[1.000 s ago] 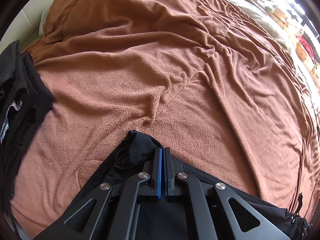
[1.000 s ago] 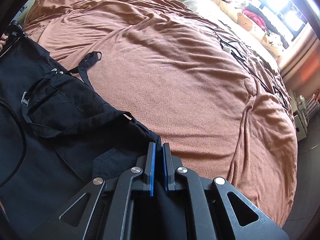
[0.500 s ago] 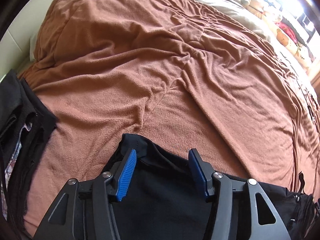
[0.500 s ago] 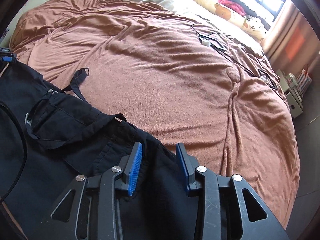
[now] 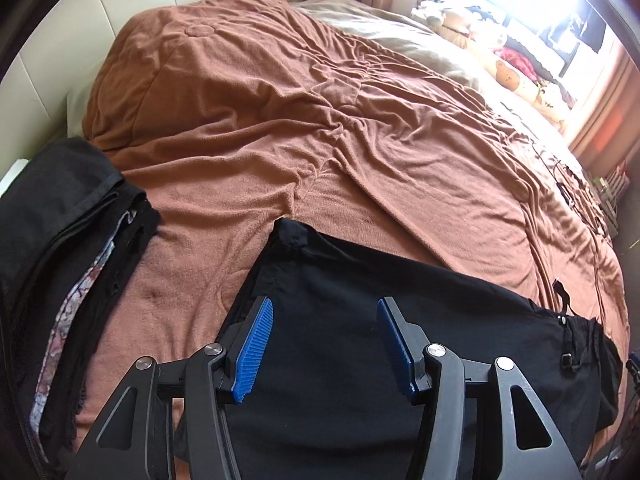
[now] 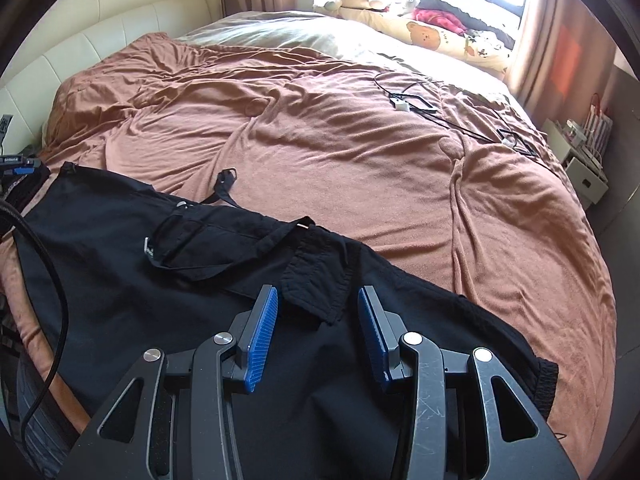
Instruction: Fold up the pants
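Black pants (image 5: 400,312) lie flat across the near part of a bed with a brown blanket (image 5: 312,128). In the left wrist view my left gripper (image 5: 325,314) hangs open above one end of the pants, blue pads apart with nothing pinched. In the right wrist view the same pants (image 6: 168,280) show straps, a buckle and a pocket flap (image 6: 316,284). My right gripper (image 6: 318,304) is open above that flap, clear of the cloth.
A stack of folded dark clothes (image 5: 68,248) sits at the left of the bed. Cables and a white charger (image 6: 404,104) lie on the blanket farther off. Pillows and plush toys (image 6: 432,28) line the window side. A cream headboard (image 6: 100,28) stands behind.
Both grippers were shut on the pants' edge a second ago. They have opened, let go of the cloth and lifted back, so more of the bed and pants is in view.
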`<state>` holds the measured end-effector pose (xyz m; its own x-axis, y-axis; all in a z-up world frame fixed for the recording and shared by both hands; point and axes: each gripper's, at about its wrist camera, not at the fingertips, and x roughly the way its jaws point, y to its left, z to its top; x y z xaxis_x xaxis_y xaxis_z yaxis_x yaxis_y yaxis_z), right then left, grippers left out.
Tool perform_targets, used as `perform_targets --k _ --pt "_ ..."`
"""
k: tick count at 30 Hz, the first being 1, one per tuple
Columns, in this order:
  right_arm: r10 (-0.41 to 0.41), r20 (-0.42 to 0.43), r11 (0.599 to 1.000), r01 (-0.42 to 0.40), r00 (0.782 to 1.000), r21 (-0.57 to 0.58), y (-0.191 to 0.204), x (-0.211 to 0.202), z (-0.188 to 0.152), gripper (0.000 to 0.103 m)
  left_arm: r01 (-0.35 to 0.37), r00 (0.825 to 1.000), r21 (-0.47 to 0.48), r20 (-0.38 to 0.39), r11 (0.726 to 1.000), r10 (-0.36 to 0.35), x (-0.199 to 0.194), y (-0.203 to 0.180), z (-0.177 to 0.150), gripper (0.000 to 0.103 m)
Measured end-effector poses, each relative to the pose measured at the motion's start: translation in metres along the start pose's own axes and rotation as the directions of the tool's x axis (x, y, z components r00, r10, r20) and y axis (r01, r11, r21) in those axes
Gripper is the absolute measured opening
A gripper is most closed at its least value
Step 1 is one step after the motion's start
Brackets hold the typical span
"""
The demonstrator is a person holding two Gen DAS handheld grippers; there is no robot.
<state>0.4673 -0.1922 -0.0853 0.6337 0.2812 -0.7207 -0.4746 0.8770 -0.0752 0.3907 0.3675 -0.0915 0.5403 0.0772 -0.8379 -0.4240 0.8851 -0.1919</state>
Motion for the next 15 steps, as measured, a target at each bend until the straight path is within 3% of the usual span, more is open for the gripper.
perform_targets --k 7,15 --pt "0.000 0.036 1.000 -0.001 0.999 0.019 0.023 -0.030 -0.016 0.040 0.045 0.999 -0.010 0.020 0.999 -0.045 -0.032 0.028 -0.035 0.057" --pt "0.051 0.058 0.997 -0.054 0.997 0.059 0.042 -0.045 -0.029 0.040 0.063 0.997 -0.057 0.040 0.996 -0.061 -0.055 0.062 -0.068 0.057"
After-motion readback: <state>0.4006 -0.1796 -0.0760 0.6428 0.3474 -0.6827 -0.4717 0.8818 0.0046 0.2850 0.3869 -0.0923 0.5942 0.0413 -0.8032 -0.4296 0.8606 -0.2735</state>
